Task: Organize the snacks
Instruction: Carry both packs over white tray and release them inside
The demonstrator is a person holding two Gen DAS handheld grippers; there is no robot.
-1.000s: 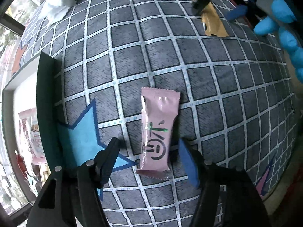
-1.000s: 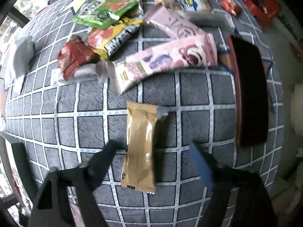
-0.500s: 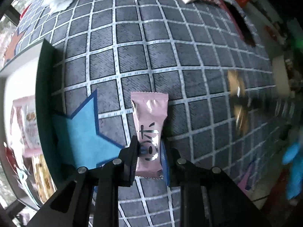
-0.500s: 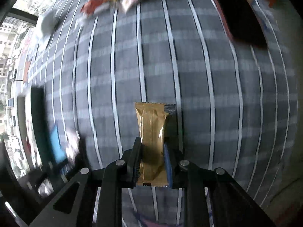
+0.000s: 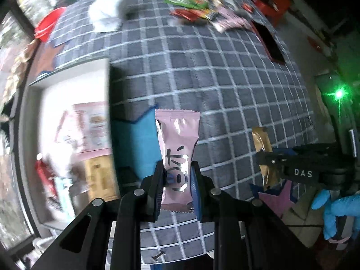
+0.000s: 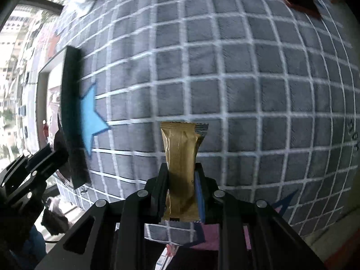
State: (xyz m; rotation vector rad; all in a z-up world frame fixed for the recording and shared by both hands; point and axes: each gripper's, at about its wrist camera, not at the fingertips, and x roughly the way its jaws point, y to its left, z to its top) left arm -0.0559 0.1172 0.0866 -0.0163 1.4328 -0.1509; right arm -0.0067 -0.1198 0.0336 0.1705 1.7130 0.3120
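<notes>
My left gripper (image 5: 176,180) is shut on a pink snack packet (image 5: 177,148) and holds it above the grey checked tablecloth (image 5: 202,72), beside the white storage box (image 5: 67,90) at the left. My right gripper (image 6: 181,191) is shut on a gold snack packet (image 6: 181,157), lifted over the cloth. The right gripper and its gold packet (image 5: 262,148) also show at the right of the left wrist view. The box holds several snack packets (image 5: 90,126).
A pile of loose snacks (image 5: 209,11) lies at the far edge of the table. A dark tray (image 5: 268,41) lies at the far right. A white cloth (image 5: 108,13) and a red bowl (image 5: 47,24) sit at the far left. Blue star patches (image 6: 91,114) mark the cloth.
Both grippers closed on their packets and lifted them off the cloth. Both have swung left toward the white box, which now shows larger in the left wrist view.
</notes>
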